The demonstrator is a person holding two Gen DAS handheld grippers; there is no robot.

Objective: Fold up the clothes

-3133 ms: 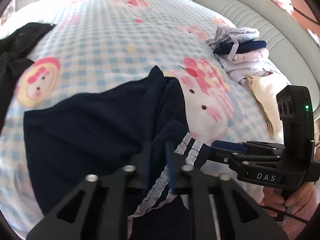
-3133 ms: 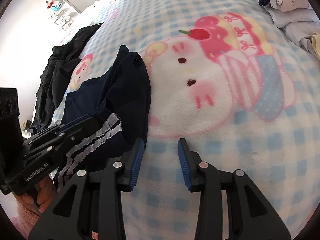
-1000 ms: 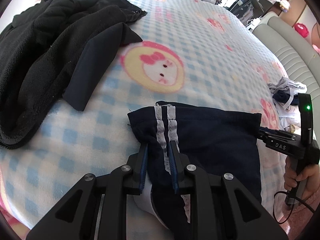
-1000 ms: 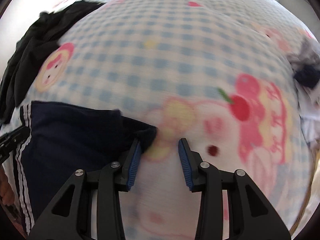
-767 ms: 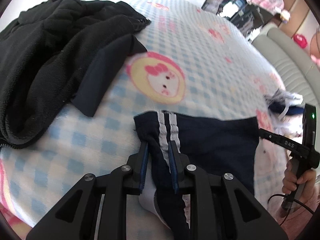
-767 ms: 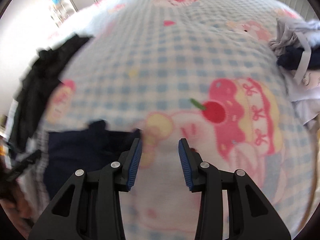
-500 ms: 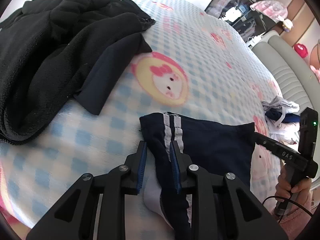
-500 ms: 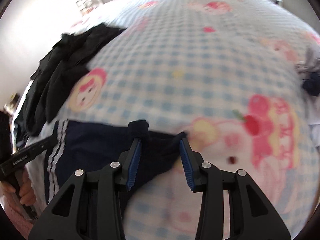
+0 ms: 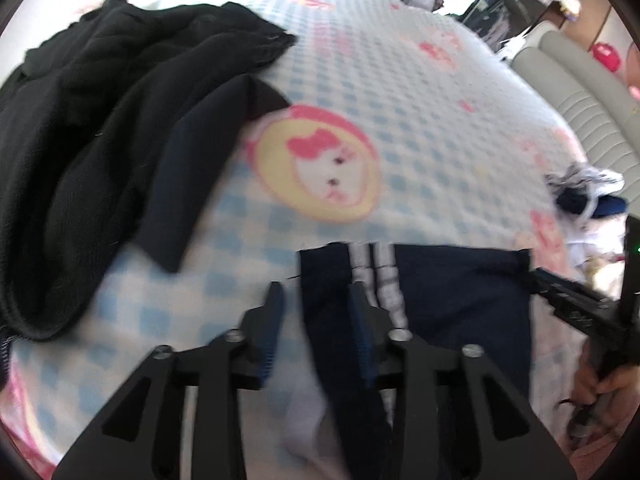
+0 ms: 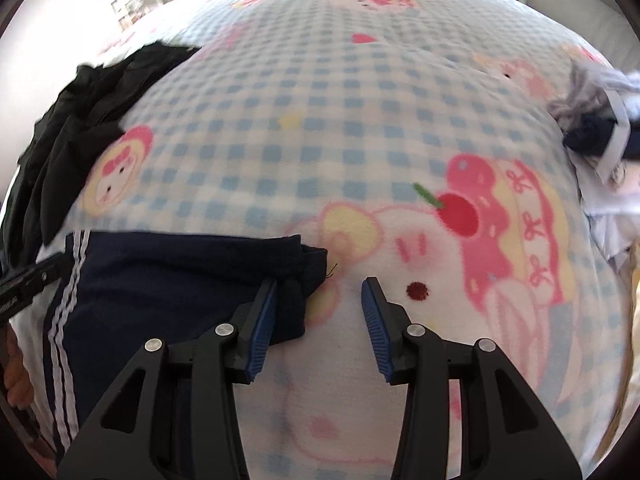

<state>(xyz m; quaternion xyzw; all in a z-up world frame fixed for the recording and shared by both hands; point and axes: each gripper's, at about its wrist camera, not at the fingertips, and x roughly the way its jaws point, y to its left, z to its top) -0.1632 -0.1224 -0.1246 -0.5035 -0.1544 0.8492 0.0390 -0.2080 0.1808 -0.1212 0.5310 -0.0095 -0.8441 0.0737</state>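
Observation:
Navy trousers with white side stripes (image 9: 460,296) lie flat on the checked blanket, seen also in the right wrist view (image 10: 168,280). My left gripper (image 9: 318,320) is open at the striped left edge of the cloth, which lies loose between its fingers. My right gripper (image 10: 318,316) is open at the trousers' right corner; the cloth edge lies by its left finger (image 10: 260,320). The right gripper also shows in the left wrist view (image 9: 572,304), held by a hand.
A heap of black clothes (image 9: 100,128) lies at the left, also seen in the right wrist view (image 10: 80,104). A stack of folded clothes (image 10: 600,136) sits at the right. A grey padded headboard (image 9: 572,88) borders the bed. The blanket (image 10: 340,100) has cartoon prints.
Both grippers spread the trousers flat on the blanket. My left gripper, shut on the striped edge before, has opened and let the cloth go. My right gripper stayed open at the right corner.

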